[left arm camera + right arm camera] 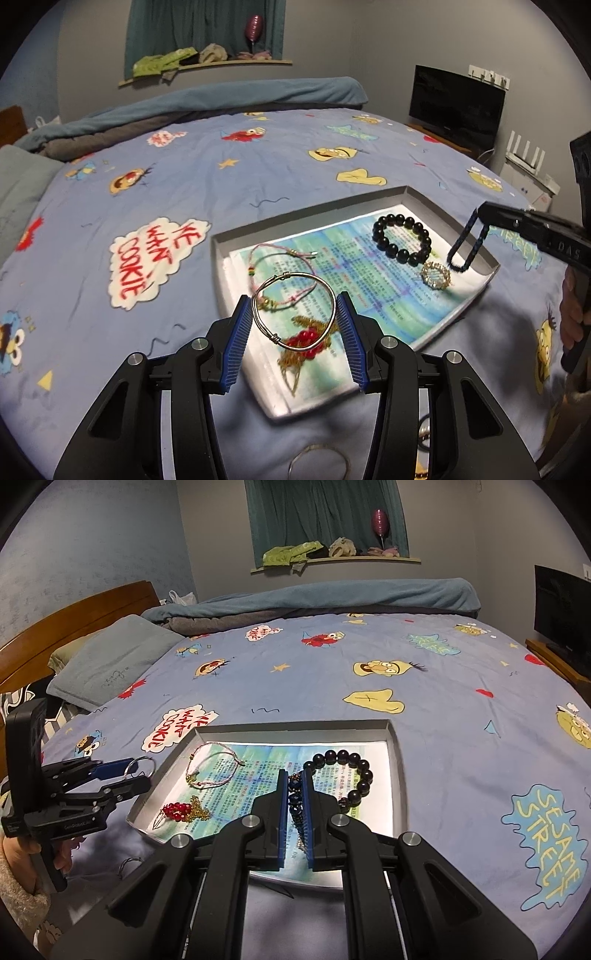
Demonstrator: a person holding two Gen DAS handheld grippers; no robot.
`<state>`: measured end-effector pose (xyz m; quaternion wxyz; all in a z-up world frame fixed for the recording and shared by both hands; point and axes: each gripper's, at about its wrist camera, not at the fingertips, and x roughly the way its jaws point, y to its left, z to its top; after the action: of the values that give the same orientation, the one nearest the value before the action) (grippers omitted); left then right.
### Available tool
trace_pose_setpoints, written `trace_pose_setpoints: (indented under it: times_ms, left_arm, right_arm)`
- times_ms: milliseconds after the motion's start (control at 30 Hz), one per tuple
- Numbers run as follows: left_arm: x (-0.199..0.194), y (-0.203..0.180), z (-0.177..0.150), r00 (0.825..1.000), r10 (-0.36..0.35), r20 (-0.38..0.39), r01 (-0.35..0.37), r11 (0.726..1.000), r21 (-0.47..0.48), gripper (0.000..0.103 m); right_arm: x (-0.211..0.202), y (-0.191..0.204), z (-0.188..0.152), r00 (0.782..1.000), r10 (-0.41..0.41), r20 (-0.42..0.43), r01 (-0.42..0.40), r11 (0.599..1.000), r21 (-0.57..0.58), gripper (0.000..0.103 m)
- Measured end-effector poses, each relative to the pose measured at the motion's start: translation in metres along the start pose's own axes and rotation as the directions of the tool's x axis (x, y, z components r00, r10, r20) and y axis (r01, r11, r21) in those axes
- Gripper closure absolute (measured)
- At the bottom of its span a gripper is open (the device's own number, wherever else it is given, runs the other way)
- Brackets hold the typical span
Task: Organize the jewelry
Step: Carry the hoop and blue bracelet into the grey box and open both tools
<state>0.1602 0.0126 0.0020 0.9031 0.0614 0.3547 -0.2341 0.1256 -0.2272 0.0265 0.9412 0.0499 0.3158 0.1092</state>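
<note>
Your left gripper (293, 317) pinches a thin, stiff, light silver wire bangle (293, 310) by its sides, above the tray (218, 266). Your right gripper (295, 805) squeezes a floppy blue bead bracelet (295, 797).

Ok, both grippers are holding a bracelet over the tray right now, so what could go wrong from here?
1. The silver wire bangle is only pinched across its sides by the left gripper; it could spring out and land on the red bead piece below.
2. The dark blue beaded bracelet dangles from the right gripper by the tray rim, beside the gold ring; released there, it may tangle or fall outside.
</note>
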Motion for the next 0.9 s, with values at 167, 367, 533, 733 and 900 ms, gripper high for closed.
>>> trace_pose_setpoints:
  times_ms: [167, 367, 533, 733, 900]
  left_arm:
    - [0.023, -0.004, 0.013, 0.999, -0.019, -0.032, 0.02, 1.0, 0.022, 0.054]
    - [0.046, -0.019, 0.015, 0.995, -0.067, -0.074, 0.07, 0.997, 0.044, 0.054]
    - [0.059, -0.037, 0.004, 0.989, -0.093, -0.119, 0.103, 0.991, 0.083, 0.054]
    - [0.072, -0.048, 0.0, 0.983, -0.101, -0.152, 0.117, 0.988, 0.102, 0.054]
    - [0.077, -0.049, -0.002, 0.981, -0.108, -0.161, 0.123, 0.989, 0.088, 0.054]
  right_arm:
    - [0.008, 0.009, 0.0, 0.999, 0.042, -0.007, -0.042, 0.999, -0.005, 0.096]
    - [0.018, 0.019, -0.002, 0.995, 0.094, -0.025, -0.095, 0.995, -0.017, 0.096]
    - [0.034, 0.012, -0.015, 0.993, 0.088, -0.084, -0.088, 0.996, 0.001, 0.096]
    - [0.044, 0.001, -0.026, 0.989, 0.083, -0.126, -0.078, 0.996, 0.047, 0.096]
    - [0.054, -0.005, -0.032, 0.983, 0.082, -0.166, -0.07, 0.995, 0.073, 0.096]
